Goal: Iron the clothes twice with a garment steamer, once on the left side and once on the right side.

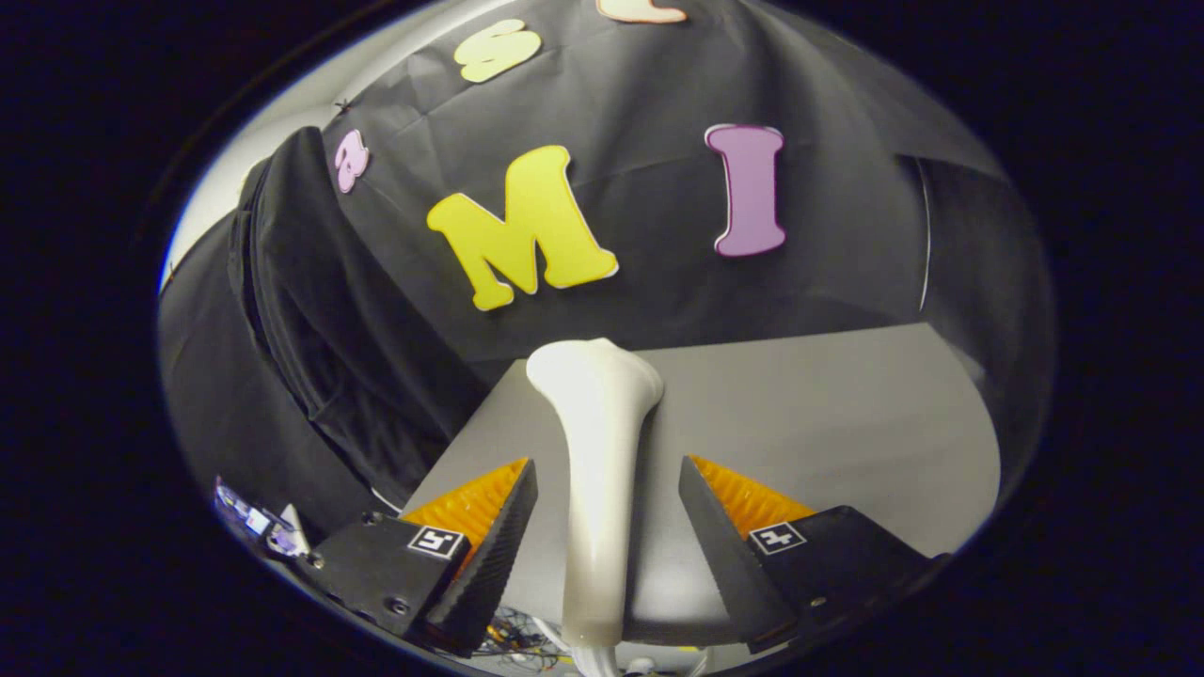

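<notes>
Steamer stands between parted gripper fingers, untouched.

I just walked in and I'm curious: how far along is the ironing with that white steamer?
Nothing looks ironed yet. The white steamer stands on the grey table, its handle between the fingers of the open claw, with gaps on both sides, so it is lined up but not gripped. The dark garment hangs beyond, to one side, untouched. Still left: gripping the steamer and both passes, left side and right side.
</notes>
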A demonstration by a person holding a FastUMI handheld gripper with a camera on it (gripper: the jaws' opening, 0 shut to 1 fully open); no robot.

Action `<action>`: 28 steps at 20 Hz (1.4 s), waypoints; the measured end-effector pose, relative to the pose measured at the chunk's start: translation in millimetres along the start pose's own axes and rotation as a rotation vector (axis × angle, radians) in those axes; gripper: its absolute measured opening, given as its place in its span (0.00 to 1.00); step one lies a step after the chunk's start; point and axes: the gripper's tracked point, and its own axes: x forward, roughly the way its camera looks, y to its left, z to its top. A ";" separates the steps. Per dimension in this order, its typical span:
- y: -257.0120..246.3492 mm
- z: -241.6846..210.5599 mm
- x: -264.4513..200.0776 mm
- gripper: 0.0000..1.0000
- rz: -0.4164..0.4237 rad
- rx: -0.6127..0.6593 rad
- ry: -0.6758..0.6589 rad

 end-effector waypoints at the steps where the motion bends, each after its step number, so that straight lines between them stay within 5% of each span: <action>1: 0.4 -3.7 3.1 0.95 0.016 0.011 0.028; 3: 1.1 -6.6 11.0 0.90 0.043 0.036 0.066; 10: 2.6 -17.5 20.4 0.45 0.090 0.122 0.142; 19: 29.2 -3.1 -9.2 0.40 0.036 0.043 0.017; 28: 126.0 16.1 -83.2 0.40 -0.017 -0.039 -0.225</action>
